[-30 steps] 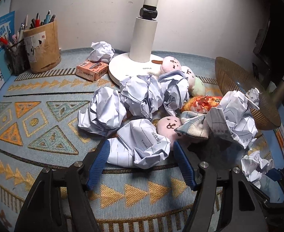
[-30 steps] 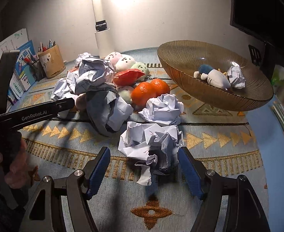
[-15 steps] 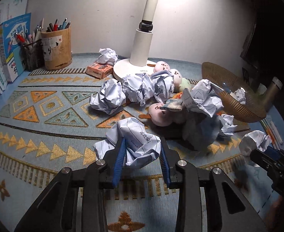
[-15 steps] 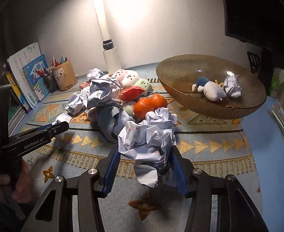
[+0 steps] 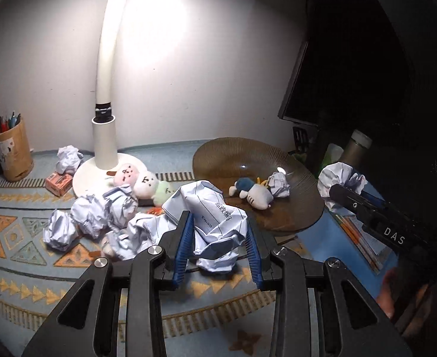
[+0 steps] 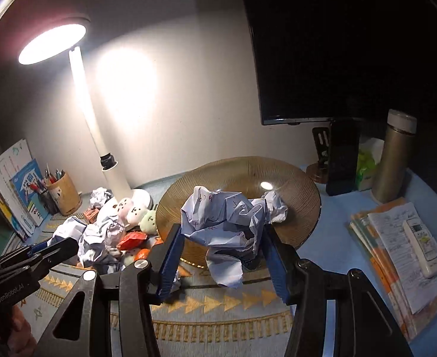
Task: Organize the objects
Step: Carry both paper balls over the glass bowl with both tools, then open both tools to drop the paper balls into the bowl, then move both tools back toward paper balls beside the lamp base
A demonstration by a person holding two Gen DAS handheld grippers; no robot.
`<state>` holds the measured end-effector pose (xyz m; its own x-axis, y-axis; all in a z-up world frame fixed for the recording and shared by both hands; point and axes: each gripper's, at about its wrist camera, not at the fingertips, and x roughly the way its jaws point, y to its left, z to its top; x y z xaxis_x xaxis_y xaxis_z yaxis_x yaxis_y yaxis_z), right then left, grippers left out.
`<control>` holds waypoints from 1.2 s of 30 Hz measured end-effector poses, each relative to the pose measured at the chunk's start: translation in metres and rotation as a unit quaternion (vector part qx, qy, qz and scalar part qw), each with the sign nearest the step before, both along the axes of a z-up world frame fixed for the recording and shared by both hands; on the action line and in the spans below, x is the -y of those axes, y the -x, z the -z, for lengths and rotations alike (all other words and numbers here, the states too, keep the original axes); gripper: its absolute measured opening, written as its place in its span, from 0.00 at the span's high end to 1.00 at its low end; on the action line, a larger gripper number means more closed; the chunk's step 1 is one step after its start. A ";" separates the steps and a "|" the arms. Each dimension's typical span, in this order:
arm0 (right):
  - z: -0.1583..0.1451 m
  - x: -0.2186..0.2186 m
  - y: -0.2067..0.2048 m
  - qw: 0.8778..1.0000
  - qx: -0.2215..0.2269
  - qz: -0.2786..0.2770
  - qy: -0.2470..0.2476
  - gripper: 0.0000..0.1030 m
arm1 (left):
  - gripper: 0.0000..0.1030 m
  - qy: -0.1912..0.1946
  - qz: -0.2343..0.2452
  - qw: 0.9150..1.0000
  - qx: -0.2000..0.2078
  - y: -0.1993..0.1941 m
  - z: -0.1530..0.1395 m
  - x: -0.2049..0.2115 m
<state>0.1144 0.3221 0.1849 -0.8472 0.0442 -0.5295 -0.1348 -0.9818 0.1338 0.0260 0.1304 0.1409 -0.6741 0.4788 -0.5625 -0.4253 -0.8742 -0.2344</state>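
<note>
Left hand-held gripper (image 5: pixel 218 239): blue pads pinch a crumpled paper ball (image 5: pixel 215 223) printed with lines and the word "Email"; held in the air above the patterned surface (image 5: pixel 25 238).
Right hand-held gripper (image 6: pixel 223 253): clamped on a second paper wad (image 6: pixel 227 220) with pen marks, a loose flap hanging below the pads; carried in front of the amber bowl (image 6: pixel 302 187).
Risk, grip: both wads are springy and loosely packed, so one could slip out if squeezed unevenly.
Risk, placement: the bowl already holds a small plush toy (image 5: pixel 252 193) and a paper ball; paper dropped there would mix the sorts.
Left behind: more paper balls (image 5: pixel 81 220) and plush toys beside the lamp base (image 5: pixel 108 166), toward the surface's far edge.
</note>
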 end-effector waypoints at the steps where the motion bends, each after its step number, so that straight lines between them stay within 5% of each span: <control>1: -0.001 -0.009 0.008 1.000 0.001 0.003 0.003 0.50 | 0.70 0.005 0.004 1.000 -0.001 0.009 0.000 -0.012; 7: 0.012 -0.046 0.049 0.999 0.032 0.024 0.023 0.46 | 0.70 0.022 0.021 0.999 0.010 0.052 0.012 -0.064; 19: 0.050 -0.055 0.092 0.996 0.082 0.024 0.027 0.42 | 0.69 0.032 0.028 0.999 0.027 0.091 0.037 -0.098; 24: 0.058 -0.066 0.101 0.994 0.101 0.035 0.023 0.29 | 0.47 0.006 0.032 0.997 0.065 0.103 0.049 -0.092; 30: 0.044 -0.063 0.077 0.995 0.087 0.039 0.031 0.29 | 0.45 -0.022 0.037 0.997 0.057 0.070 0.035 -0.072; 32: 0.033 -0.052 0.063 0.996 0.075 0.027 0.037 0.29 | 0.32 -0.020 0.030 0.999 0.038 0.049 0.025 -0.061; 36: 0.012 -0.015 0.035 0.999 0.046 0.003 0.027 0.14 | 0.28 -0.024 0.019 1.000 0.000 0.005 0.012 -0.019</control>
<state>0.0793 0.3375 0.1725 -0.7952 0.0177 -0.6061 -0.1543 -0.9726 0.1740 0.0209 0.1492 0.1291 -0.6555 0.5306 -0.5374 -0.4581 -0.8451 -0.2757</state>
